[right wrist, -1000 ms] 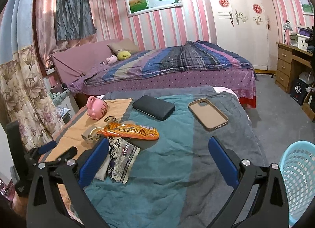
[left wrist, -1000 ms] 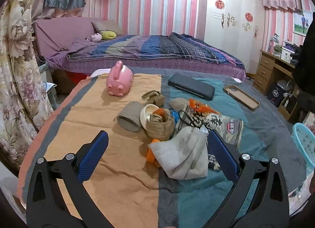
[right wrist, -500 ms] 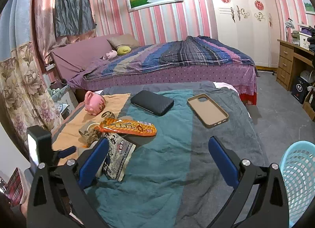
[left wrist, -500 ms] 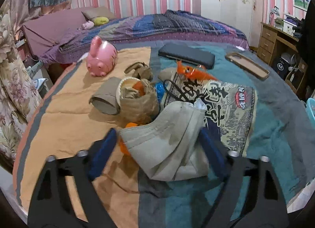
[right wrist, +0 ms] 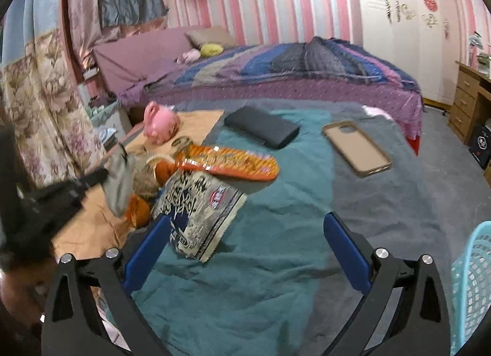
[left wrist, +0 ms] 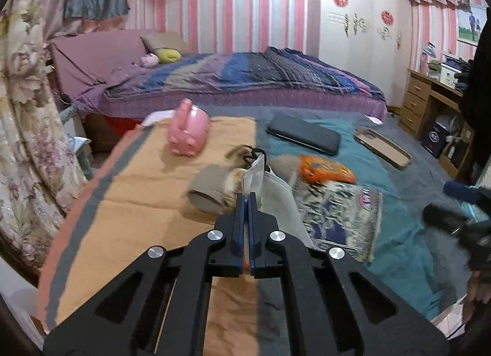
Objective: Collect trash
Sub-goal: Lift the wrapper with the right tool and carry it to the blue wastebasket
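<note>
My left gripper (left wrist: 248,199) is shut on a grey face mask (left wrist: 276,190), which hangs from its pads above the trash pile. The right wrist view shows the same mask (right wrist: 118,178) dangling at the left. Under it lie a brown cardboard roll (left wrist: 208,190), an orange snack wrapper (right wrist: 227,162) and a blue-and-white printed bag (right wrist: 196,211). My right gripper (right wrist: 247,222) stands open low over the teal cloth. Its left finger is at the printed bag's near edge, and nothing is between its fingers.
A pink piggy bank (left wrist: 188,131), a black case (right wrist: 260,127) and a tan phone case (right wrist: 357,148) lie farther back on the cloth-covered table (right wrist: 276,279). A light blue mesh basket (right wrist: 472,288) stands off the table's right edge. A bed fills the background.
The left gripper went forward over the mask, closed on it and lifted it off the pile. The right gripper sank toward the printed bag and stayed open.
</note>
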Demonstrator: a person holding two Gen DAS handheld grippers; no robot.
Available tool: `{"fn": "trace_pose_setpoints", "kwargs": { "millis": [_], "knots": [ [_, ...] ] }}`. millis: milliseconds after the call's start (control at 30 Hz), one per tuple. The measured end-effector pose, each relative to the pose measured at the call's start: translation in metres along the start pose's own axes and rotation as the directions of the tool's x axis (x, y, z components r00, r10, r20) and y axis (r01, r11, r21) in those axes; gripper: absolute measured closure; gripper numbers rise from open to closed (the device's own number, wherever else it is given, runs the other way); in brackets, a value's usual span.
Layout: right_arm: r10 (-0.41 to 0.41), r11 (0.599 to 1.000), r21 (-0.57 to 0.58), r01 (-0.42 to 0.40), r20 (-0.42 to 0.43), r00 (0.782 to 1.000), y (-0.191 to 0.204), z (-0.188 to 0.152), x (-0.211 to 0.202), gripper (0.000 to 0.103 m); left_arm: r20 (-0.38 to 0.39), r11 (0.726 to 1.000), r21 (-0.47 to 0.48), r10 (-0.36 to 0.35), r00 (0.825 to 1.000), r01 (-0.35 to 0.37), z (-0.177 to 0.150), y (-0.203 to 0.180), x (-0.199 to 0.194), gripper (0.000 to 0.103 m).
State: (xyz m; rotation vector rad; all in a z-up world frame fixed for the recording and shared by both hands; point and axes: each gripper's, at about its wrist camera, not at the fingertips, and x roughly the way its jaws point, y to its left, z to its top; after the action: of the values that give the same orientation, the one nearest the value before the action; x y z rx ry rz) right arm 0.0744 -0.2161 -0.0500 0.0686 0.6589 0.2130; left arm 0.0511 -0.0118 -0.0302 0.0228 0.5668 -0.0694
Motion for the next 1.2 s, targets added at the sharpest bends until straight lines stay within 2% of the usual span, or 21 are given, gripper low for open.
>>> {"fn": "trace_pose_setpoints", "kwargs": {
  "millis": [167, 267, 367, 433, 533, 733, 967, 1200],
  "knots": [
    [0.023, 1.000, 0.020, -0.021, -0.068, 0.997, 0.007, -0.003, 0.039, 0.017, 0.004, 0.999, -0.038, 0.030, 1.000, -0.030, 0.002, 0.022, -0.001, 0.103],
    [0.035, 0.999, 0.027, -0.033, -0.093, 0.995, 0.014, -0.001, 0.062, 0.027, 0.001, 0.998, -0.048, 0.033, 0.999, -0.033, 0.002, 0.029, -0.001, 0.102],
    [0.051, 0.998, 0.052, -0.044, -0.138, 0.989, 0.019, -0.004, 0.082, 0.048, 0.001, 0.998, -0.057, 0.029, 1.000, -0.029, 0.001, 0.032, -0.003, 0.102],
    [0.062, 0.997, 0.061, -0.053, -0.159, 0.985, 0.023, -0.007, 0.087, 0.066, 0.004, 0.998, -0.058, 0.029, 1.000, -0.029, 0.001, 0.034, -0.004, 0.102],
    [0.075, 0.997, 0.022, -0.073, -0.113, 0.991, 0.032, -0.004, 0.074, 0.089, 0.005, 0.998, -0.064, 0.015, 1.000, -0.014, 0.002, 0.035, -0.005, 0.102],
    [0.102, 0.990, -0.097, -0.102, -0.004, 0.995, 0.051, 0.004, 0.028, 0.094, 0.029, 0.998, -0.064, 0.008, 1.000, -0.006, 0.005, 0.031, -0.014, 0.102],
    [0.135, 0.989, -0.085, -0.123, 0.156, 0.979, 0.037, 0.014, -0.036, 0.095, 0.067, 0.997, -0.080, 0.019, 0.998, -0.014, 0.008, 0.027, -0.025, 0.102],
    [0.106, 0.992, -0.096, -0.085, 0.241, 0.965, 0.019, 0.013, -0.076, 0.095, 0.095, 0.997, -0.076, 0.000, 0.996, 0.007, 0.013, 0.012, -0.031, 0.102]
  ]
}}
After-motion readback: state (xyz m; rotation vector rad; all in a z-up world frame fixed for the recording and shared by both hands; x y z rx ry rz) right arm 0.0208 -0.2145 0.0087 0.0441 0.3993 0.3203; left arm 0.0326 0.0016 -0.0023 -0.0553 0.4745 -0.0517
